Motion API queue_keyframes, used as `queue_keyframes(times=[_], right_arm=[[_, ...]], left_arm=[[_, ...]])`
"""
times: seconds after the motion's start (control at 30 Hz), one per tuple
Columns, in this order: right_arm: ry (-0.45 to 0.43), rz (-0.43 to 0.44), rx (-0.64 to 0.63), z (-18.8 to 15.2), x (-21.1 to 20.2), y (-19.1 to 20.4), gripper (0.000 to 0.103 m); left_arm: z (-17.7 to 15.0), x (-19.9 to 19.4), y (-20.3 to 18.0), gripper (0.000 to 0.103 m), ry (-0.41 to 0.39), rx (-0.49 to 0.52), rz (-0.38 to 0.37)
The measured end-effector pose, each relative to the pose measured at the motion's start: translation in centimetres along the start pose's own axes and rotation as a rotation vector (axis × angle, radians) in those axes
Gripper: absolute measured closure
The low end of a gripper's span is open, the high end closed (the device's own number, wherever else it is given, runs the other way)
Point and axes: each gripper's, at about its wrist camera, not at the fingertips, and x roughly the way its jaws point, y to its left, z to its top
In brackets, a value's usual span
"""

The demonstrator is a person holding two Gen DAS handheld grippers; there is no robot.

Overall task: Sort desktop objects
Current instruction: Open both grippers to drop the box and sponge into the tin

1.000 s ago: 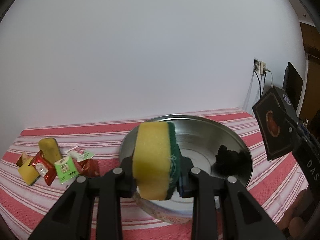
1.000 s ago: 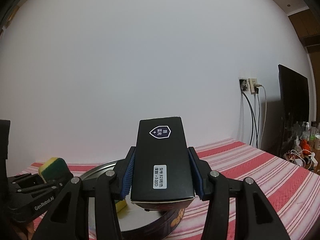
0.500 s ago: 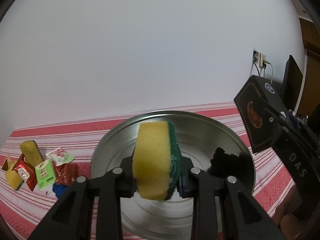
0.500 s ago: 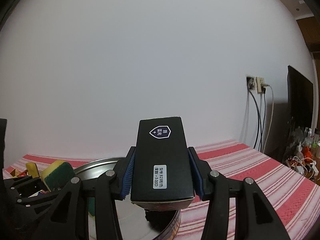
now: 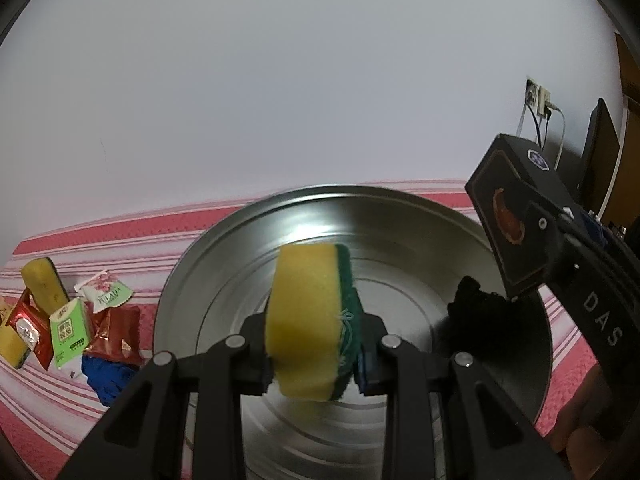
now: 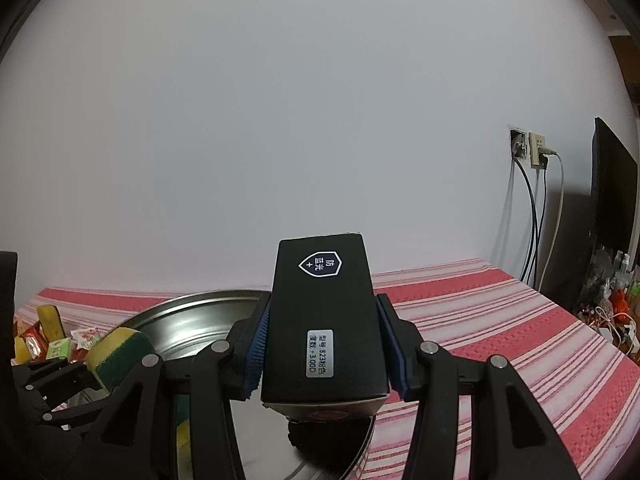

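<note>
Left gripper (image 5: 316, 344): clamping a yellow-and-green scouring sponge (image 5: 310, 320) on edge, green face toward the right pad; it is hanging over the middle of the round metal tray (image 5: 192, 280), not touching it.
Right gripper (image 6: 324, 344): clamping a black glasses box (image 6: 326, 320) by its long sides, blue pads pressing both flanks; the box is hanging above the tray's right rim.
Tray contents: one dark crumpled item (image 5: 472, 312) is lying inside near the right wall; too dark to identify. The rest of the tray floor is showing bare metal.
Still on the bench: a cluster is sitting left of the tray on the red-striped cloth (image 5: 120, 236) — a second yellow sponge (image 5: 42, 284), a green sachet (image 5: 68, 332), red sachets (image 5: 116, 332), a white-and-green packet (image 5: 104, 290), a blue crumpled item (image 5: 106, 374) just beside the tray wall.
Progress, my reading: early to middle. One item is lying in the tray, two are being carried over it, neither released yet.
Remaining: both releases, then the left cluster, which I judge is the larger share.
</note>
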Motion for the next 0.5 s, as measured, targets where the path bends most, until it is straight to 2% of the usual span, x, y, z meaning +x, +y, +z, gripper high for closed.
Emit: queue_keyframes(times=[0.5], right_arm=[[0.05, 0.031, -0.067, -0.8, 2.0, 0.8, 0.05]], left_arm=[[0.0, 0.8, -0.3, 0.073, 0.004, 0.001, 0.017]])
